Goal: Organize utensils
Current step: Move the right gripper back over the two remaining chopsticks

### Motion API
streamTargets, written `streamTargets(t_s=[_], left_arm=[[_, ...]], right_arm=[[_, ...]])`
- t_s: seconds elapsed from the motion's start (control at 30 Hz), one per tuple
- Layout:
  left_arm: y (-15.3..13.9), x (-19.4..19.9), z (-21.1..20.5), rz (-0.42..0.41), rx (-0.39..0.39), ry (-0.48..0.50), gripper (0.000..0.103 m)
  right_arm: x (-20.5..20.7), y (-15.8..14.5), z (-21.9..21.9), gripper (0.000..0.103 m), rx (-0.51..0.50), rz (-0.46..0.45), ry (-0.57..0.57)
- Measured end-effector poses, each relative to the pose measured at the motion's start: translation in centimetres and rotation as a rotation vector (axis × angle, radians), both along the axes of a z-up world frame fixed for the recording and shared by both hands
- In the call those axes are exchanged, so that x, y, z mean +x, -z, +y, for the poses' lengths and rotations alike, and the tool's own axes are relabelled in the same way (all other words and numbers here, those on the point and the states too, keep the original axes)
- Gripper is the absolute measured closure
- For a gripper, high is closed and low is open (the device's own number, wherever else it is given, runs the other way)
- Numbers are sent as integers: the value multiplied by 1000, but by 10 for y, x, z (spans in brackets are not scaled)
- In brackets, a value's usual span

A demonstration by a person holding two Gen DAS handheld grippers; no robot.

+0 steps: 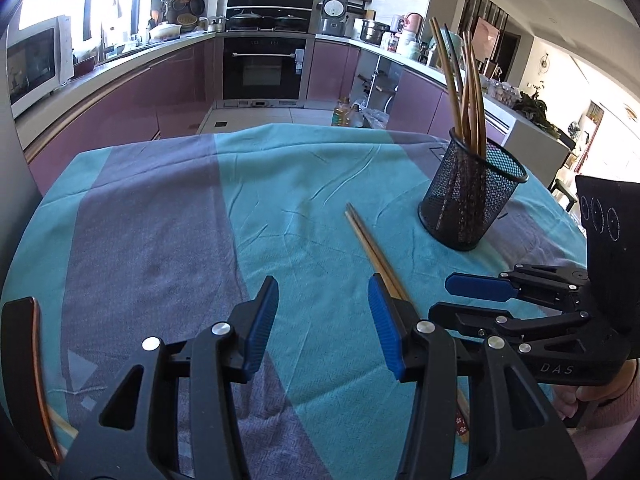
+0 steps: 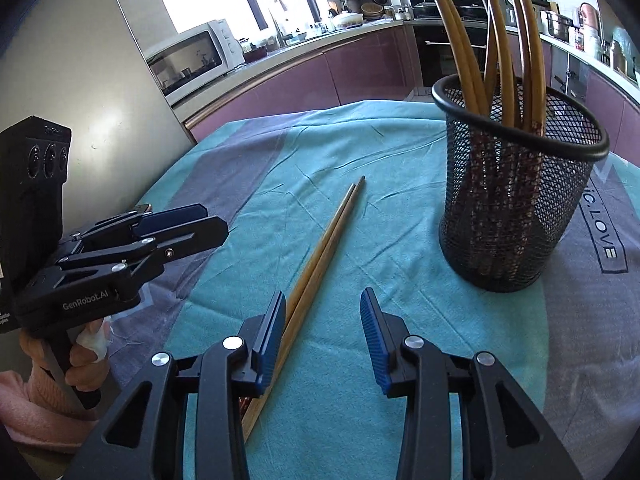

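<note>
- Pair of chopsticks (image 2: 320,264) lying flat on the teal cloth (image 2: 360,420), near-left of the mesh holder (image 2: 516,216) (already holding several).
- Right gripper (image 2: 322,344): jaws wide, empty, left pad beside the pair.
- Left gripper (image 1: 322,328): wide, empty.
- Risk: pinching one stick alone would roll the other off; swinging high could topple the holder.
- Open room lies left; table's far edge is well apart.
</note>
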State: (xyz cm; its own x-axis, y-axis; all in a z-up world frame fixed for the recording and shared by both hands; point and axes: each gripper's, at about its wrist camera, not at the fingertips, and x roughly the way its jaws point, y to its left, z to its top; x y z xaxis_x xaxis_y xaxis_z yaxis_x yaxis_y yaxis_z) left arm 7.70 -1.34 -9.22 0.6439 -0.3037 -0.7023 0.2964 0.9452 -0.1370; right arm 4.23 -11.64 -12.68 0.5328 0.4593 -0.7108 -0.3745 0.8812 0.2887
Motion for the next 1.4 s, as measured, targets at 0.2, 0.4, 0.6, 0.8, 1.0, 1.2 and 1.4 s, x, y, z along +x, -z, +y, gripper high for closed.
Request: streamTargets(t_s=[0.2,0.4,0.6,0.8,1.0,1.2,1.4], left_arm=[[6,-2,-4,11,12,-2,57],[10,-2,-4,21,6,-2,57],[12,-1,-4,26,2,-3,57],[14,-2,-5,25,2,4,57],[16,-1,-9,27,2,14,57],[17,-3,-17,25,7,44,57],[19,-4,-28,30,14,86,57]], right_arm=[[3,3,9,66,-34,1,5],[4,6,14,66,-60,-3,2],[3,6,17,66,-84,-14,10],[3,5,12,69,-89,-1,25],[2,5,5,72,-86,13,37],[4,5,2,72,-88,17,39],[6,4,-2,73,-92,19,48]])
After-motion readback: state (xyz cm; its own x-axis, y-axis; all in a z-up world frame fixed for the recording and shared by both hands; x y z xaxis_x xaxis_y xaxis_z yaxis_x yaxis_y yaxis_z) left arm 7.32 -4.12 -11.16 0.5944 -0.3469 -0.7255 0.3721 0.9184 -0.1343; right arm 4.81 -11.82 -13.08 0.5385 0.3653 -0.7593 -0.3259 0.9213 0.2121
